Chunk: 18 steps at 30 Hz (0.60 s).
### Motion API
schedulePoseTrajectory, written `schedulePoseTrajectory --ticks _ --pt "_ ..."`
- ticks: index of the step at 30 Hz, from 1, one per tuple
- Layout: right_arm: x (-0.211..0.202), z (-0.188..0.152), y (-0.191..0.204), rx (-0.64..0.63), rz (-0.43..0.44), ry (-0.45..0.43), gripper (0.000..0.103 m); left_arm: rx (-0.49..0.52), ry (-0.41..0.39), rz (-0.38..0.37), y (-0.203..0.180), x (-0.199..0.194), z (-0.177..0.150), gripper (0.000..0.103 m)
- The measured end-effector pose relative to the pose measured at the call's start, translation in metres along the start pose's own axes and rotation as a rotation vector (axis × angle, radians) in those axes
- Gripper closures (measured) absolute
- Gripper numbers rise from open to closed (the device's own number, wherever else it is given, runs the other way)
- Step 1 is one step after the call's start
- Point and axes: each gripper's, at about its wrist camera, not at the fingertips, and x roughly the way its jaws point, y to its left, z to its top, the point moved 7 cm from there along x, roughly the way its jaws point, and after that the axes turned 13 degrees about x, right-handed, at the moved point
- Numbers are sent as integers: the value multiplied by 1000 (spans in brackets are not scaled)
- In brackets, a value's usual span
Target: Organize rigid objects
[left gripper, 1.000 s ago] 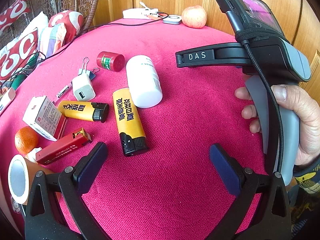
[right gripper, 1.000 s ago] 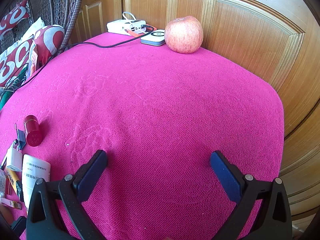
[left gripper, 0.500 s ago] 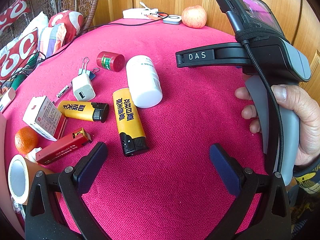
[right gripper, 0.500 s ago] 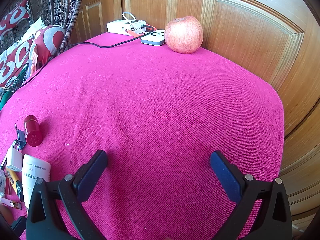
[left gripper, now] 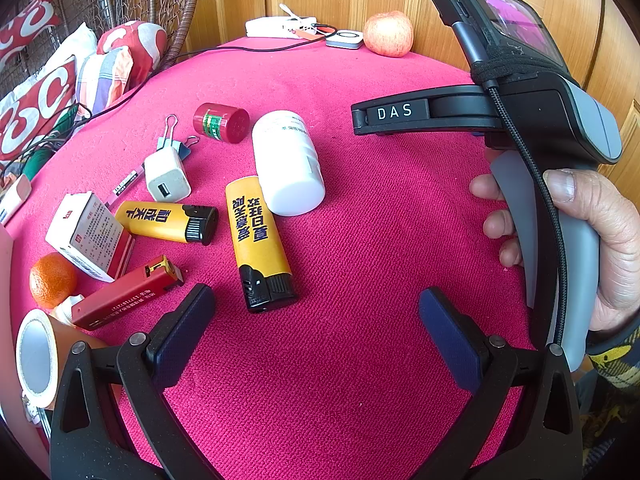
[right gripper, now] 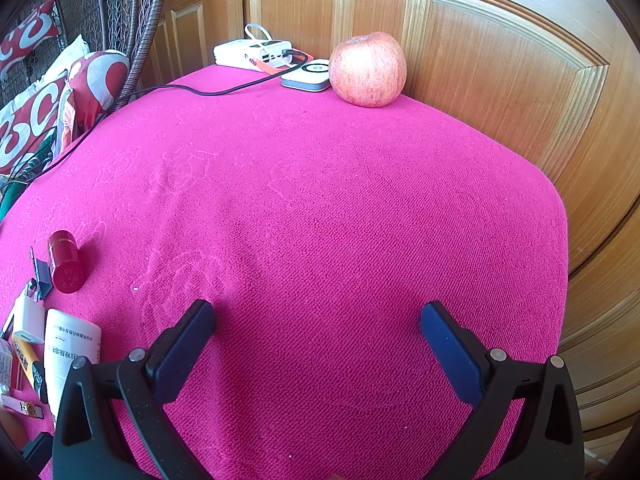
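Pink cloth (left gripper: 360, 208) covers the table, and the small things lie in a cluster on its left side. Both grippers hang above the cloth with their fingers spread wide and nothing between them. The left gripper (left gripper: 316, 316) sits near the big yellow lighter (left gripper: 260, 240), whose black end points toward the near edge. A white bottle (left gripper: 288, 164) lies on its side, touching the far end of that lighter. Left of it lie a second yellow lighter (left gripper: 168, 222), a white charger (left gripper: 166, 176), a small red bottle (left gripper: 221, 123) and a binder clip (left gripper: 174, 140). Nearer the left edge are a white box (left gripper: 88, 236), a red lighter (left gripper: 128, 294), an orange (left gripper: 52, 280) and a roll of tape (left gripper: 36, 356). The right gripper (right gripper: 316, 320), held by a hand (left gripper: 592, 240) seen from the left camera, faces bare cloth. An apple (right gripper: 368, 70) stands at the far edge beside a white power bank (right gripper: 252, 54) and a small white puck (right gripper: 308, 76), against the wooden panels (right gripper: 500, 80).
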Motion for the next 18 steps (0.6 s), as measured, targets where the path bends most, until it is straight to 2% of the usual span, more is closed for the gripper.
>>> schedulePoseTrajectory --ticks 12,15,18 --pt "0 0 0 0 0 0 0 -1 1 2 0 0 0 0" --pt "0 0 0 0 0 0 0 -17 -1 22 0 -5 -3 0" --pt "0 0 0 0 0 0 0 -34 -81 68 0 -35 -4 0"
